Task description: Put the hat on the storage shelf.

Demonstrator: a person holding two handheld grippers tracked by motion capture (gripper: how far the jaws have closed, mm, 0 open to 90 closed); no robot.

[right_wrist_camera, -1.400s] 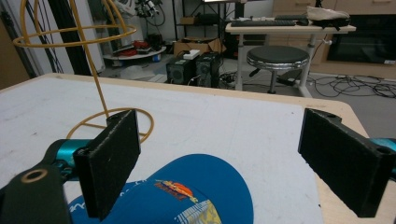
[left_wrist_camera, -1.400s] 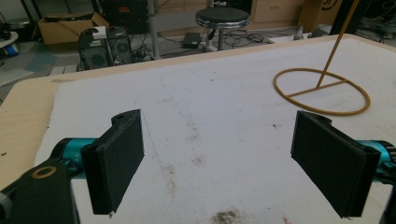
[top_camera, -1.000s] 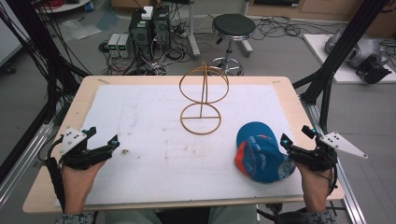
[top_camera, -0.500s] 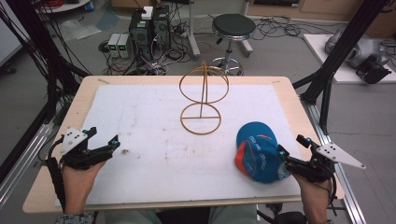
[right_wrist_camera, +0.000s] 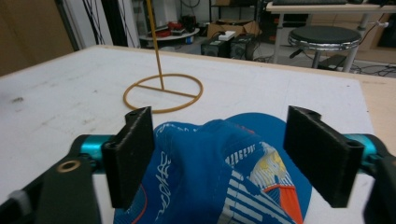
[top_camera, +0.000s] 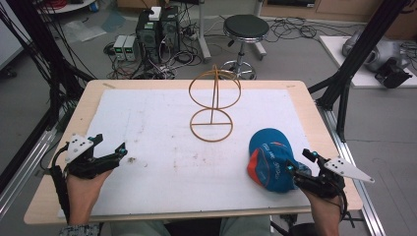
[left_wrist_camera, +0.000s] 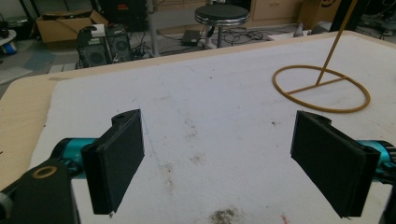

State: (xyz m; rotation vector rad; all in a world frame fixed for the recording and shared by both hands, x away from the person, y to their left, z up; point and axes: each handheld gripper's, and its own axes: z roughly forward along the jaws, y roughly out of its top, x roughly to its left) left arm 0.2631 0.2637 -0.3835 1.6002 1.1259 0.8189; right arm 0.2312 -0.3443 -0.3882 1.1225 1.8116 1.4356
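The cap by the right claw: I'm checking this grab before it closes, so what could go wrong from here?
The right claw has just been closing, with the cap between its jaws but not yet pinched. It may catch only loose crown fabric, so the cap could sag or slip when lifted. The cap lies near the table edge, so a nudge might push it off.

cap [top_camera: 270, 160]: blue cloth, printed | stand [top_camera: 212, 105]: thin golden wire | table [top_camera: 108, 91]: pale wood | mat [top_camera: 162, 128]: white, matt, stained

Lettering on blue cap [right_wrist_camera: 219, 182], too blurred to read
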